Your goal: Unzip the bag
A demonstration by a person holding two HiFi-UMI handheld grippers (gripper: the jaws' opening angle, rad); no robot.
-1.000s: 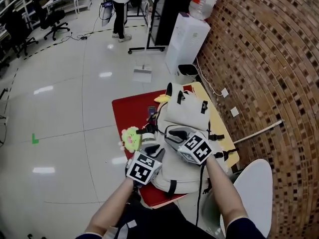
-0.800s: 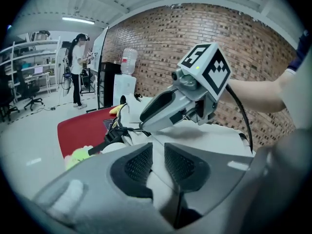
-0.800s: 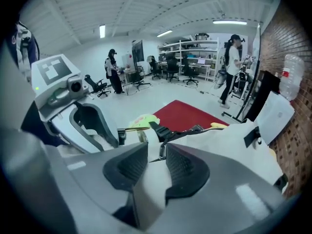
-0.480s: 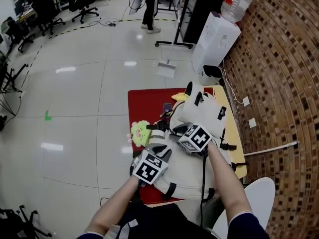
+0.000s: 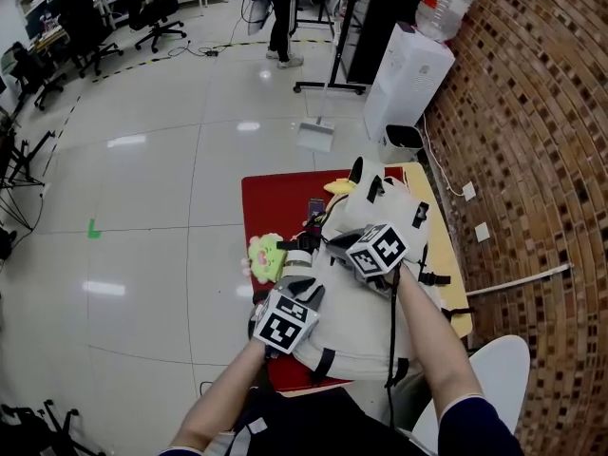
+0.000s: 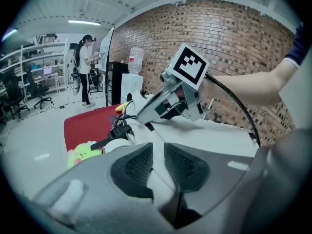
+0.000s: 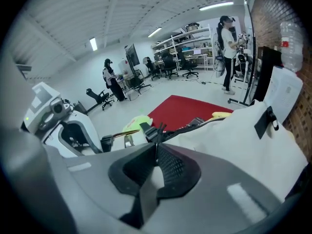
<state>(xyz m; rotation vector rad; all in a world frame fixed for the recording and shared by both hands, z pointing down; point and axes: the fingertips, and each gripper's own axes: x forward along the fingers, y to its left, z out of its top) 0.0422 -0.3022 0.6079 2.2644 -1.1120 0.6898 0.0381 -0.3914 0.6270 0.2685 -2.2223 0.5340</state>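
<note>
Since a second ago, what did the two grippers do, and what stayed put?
The right gripper reached forward and down along the bag. Its jaws were wide open and have just been closing. They now pinch what looks like the zip pull. The left gripper stayed clamped on a fold of the bag. The bag and the green toy did not move.

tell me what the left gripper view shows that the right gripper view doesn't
Only the left gripper view: the right gripper from outside, marker cube up, and the left gripper, its pads pinching a fold of the white bag. Only the right gripper view: the right jaws, which have just been closing, on a thin dark zip pull. Both: the bag, red mat, green plush toy, a standing person.
</note>
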